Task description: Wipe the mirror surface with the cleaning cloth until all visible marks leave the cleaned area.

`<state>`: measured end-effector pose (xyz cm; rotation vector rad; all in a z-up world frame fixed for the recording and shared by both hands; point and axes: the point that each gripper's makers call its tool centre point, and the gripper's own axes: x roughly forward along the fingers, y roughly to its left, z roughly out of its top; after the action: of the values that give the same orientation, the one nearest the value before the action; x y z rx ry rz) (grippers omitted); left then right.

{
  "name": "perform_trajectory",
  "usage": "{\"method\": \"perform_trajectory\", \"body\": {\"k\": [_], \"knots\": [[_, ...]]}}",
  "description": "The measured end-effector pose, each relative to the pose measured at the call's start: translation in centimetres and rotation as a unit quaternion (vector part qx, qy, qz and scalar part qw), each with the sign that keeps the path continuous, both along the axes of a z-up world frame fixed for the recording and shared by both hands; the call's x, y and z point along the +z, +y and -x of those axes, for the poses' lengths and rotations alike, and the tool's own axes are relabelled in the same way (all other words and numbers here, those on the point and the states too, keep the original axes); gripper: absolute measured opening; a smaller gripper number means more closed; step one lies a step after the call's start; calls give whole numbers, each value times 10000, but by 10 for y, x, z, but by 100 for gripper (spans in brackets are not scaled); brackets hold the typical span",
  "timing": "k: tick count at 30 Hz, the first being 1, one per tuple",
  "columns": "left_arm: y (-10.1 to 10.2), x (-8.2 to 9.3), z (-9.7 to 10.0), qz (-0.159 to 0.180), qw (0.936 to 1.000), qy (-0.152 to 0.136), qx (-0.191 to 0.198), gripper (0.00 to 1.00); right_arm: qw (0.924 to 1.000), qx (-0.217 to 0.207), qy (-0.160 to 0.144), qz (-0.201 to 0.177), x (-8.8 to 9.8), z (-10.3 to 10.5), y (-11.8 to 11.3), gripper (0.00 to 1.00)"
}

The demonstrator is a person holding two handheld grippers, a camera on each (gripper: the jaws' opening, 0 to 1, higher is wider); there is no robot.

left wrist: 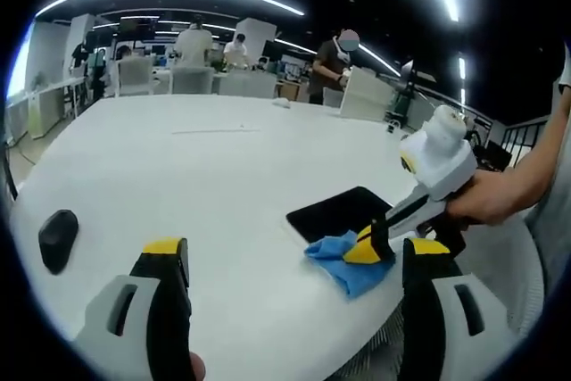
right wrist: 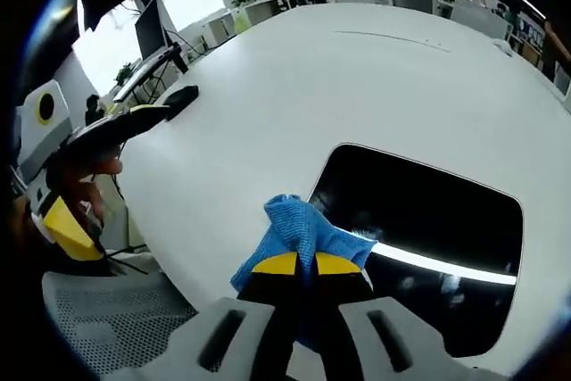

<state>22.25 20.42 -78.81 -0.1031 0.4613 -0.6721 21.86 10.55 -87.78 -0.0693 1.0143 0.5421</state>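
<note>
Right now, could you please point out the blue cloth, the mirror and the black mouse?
blue cloth [right wrist: 299, 229], right gripper view, bunched top fold.
mirror [right wrist: 419, 220], right gripper view, dark glass centre.
black mouse [left wrist: 57, 238], left gripper view, upper shell.

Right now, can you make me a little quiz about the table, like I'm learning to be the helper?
1. True or false: the right claw is shut on the cloth.
2. What colour is the cloth: A) red B) blue C) green?
3. Fill in: the cloth lies at the edge of the ___.

Key: 1 true; 2 B; 3 mirror. Bonus look: the left claw is open over the table, with a black mouse nearby.
</note>
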Motion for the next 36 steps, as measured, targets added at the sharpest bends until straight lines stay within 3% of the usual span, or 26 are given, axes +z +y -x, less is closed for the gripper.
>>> {"method": "perform_trajectory", "body": {"k": [14,36], "knots": [[0,-2,-1,-84,10000,29,-10,99,9999,72,-83,79,-1,-13,3,0],[2,0,13,-97,9999,57,53,99,9999,26,-98,79,-1,-72,2,0]]}}
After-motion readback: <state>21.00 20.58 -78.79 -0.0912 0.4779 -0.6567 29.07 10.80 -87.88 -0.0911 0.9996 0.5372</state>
